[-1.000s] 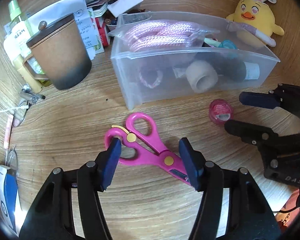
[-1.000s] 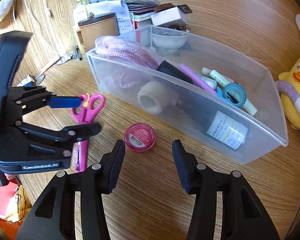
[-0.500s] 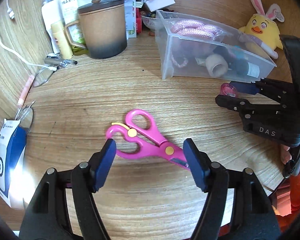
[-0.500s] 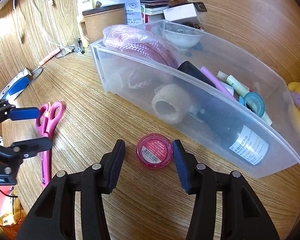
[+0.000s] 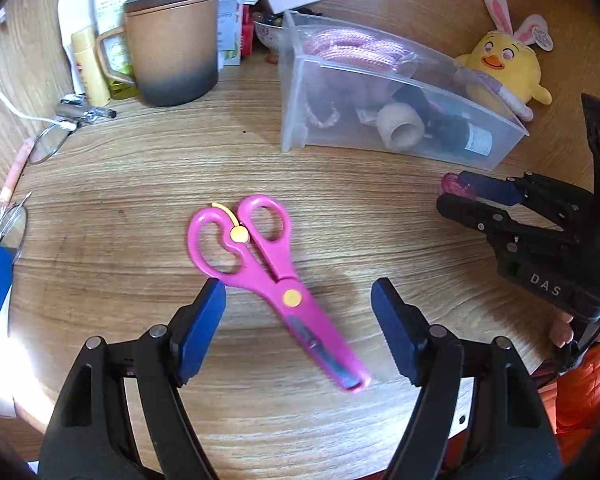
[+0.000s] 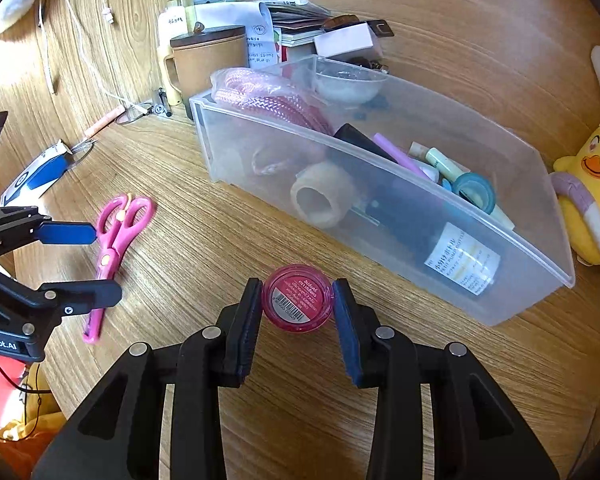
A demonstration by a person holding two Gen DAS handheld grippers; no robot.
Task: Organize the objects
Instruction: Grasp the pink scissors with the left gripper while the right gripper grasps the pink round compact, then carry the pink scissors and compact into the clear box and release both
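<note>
Right gripper (image 6: 296, 312) has closed around the round pink jar (image 6: 298, 300), barcode up.

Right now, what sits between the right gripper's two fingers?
In the right wrist view, the small pink jar sits between the right gripper's fingers, both pads against its sides, resting on the wooden table.

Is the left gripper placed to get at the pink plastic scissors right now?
Probably yes: the left gripper has its jaws wide open either side of the pink plastic scissors, which lie flat on the wooden table with nothing between.
</note>
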